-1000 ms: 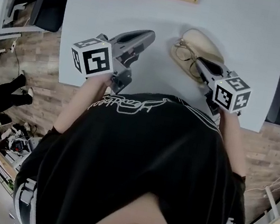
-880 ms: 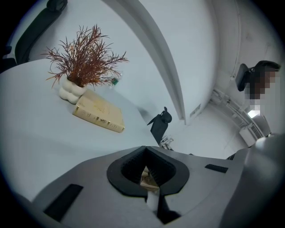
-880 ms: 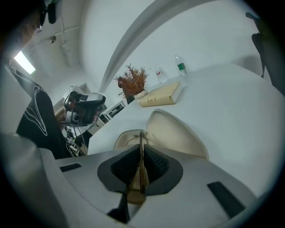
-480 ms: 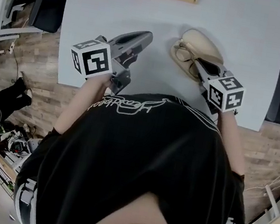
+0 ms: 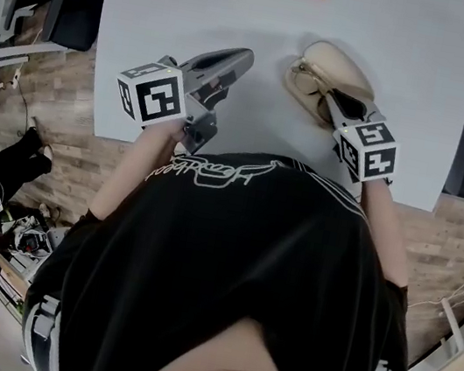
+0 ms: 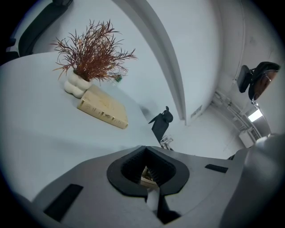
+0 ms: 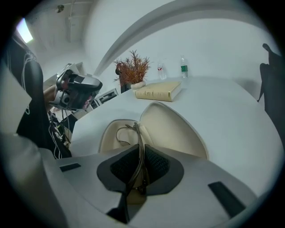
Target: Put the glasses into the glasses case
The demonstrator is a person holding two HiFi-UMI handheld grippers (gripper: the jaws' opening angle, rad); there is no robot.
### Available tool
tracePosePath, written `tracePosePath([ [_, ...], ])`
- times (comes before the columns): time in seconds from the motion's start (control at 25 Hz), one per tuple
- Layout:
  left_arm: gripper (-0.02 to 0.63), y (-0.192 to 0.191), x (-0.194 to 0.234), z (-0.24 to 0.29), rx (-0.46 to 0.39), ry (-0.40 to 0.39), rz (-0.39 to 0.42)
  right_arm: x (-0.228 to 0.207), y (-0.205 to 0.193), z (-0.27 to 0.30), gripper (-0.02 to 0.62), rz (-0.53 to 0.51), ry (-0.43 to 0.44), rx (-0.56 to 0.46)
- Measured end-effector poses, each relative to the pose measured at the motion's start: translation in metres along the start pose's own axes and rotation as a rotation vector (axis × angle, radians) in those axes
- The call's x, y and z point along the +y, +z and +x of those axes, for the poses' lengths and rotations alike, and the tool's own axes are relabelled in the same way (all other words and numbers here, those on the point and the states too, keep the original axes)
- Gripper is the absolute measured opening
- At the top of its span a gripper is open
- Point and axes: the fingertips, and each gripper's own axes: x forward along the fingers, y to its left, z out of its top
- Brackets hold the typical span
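Ok so your right gripper (image 5: 335,102) has its jaws clamped on the glasses (image 7: 138,133). The thin frame is pinched edge-on betw the two dark pads, and the rest sticks out ahead of the jaws over the glasses case (image 7: 176,129). The case is open on the counter (image 5: 401,32) right in front of those jaws, lid tipped back on the far side, cream lining showing. From the head view the glasses look to sit over the near half of the case, can't tell if they touch the lining tho. Your left gripper (image 6: 149,171) is off to the left of all that, well apart from the case. Its jaws are pretty much closed w/ nothing in them, just a sliver of gap betw the pads, tips low over bare counter. Further out past the right jaws there's a book (image 7: 158,91) lying flat. A dried plant (image 6: 91,51) in a lumpy white vase (image 6: 75,84) is just beside it, both near the counter's far edge.
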Motion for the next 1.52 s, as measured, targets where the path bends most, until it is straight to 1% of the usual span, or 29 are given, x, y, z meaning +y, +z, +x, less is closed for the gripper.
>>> tracePosePath([
  [0.24, 0.008, -0.001, -0.004, -0.001, 0.011, -0.017, 0.009, 0.000, 0.002, -0.001, 0.029, 0.015, -0.023, -0.022],
  [0.4, 0.008, -0.004, -0.006, -0.008, 0.006, -0.018, 0.021, -0.005, 0.006, -0.008, 0.032, 0.021, -0.063, -0.060],
  [0.56, 0.008, -0.010, -0.006, -0.019, 0.007, -0.021, 0.018, -0.005, 0.010, -0.017, 0.049, 0.035, -0.086, -0.089],
  [0.64, 0.008, -0.013, -0.009, -0.024, 0.009, -0.026, 0.020, -0.008, 0.013, -0.025, 0.061, 0.046, -0.116, -0.111],
  [0.76, 0.008, -0.020, -0.018, -0.033, 0.013, -0.039, 0.034, -0.015, 0.019, -0.046, 0.063, 0.090, -0.178, -0.181],
  [0.88, 0.008, -0.024, -0.029, -0.047, 0.018, -0.060, 0.060, -0.014, 0.030, -0.076, 0.063, 0.150, -0.245, -0.295],
  [0.96, 0.008, -0.027, -0.037, -0.059, 0.017, -0.074, 0.074, -0.008, 0.037, -0.099, 0.061, 0.171, -0.281, -0.372],
  [1.08, 0.008, -0.032, -0.049, -0.078, 0.013, -0.094, 0.097, 0.011, 0.048, -0.129, 0.061, 0.180, -0.317, -0.467],
  [1.24, 0.008, -0.036, -0.072, -0.104, -0.004, -0.139, 0.133, 0.051, 0.061, -0.165, 0.058, 0.165, -0.347, -0.560],
  [1.36, 0.008, -0.042, -0.096, -0.123, -0.018, -0.187, 0.178, 0.089, 0.068, -0.189, 0.037, 0.130, -0.350, -0.611],
  [1.52, 0.008, -0.056, -0.130, -0.149, -0.037, -0.255, 0.239, 0.145, 0.067, -0.218, 0.031, 0.097, -0.335, -0.672],
])
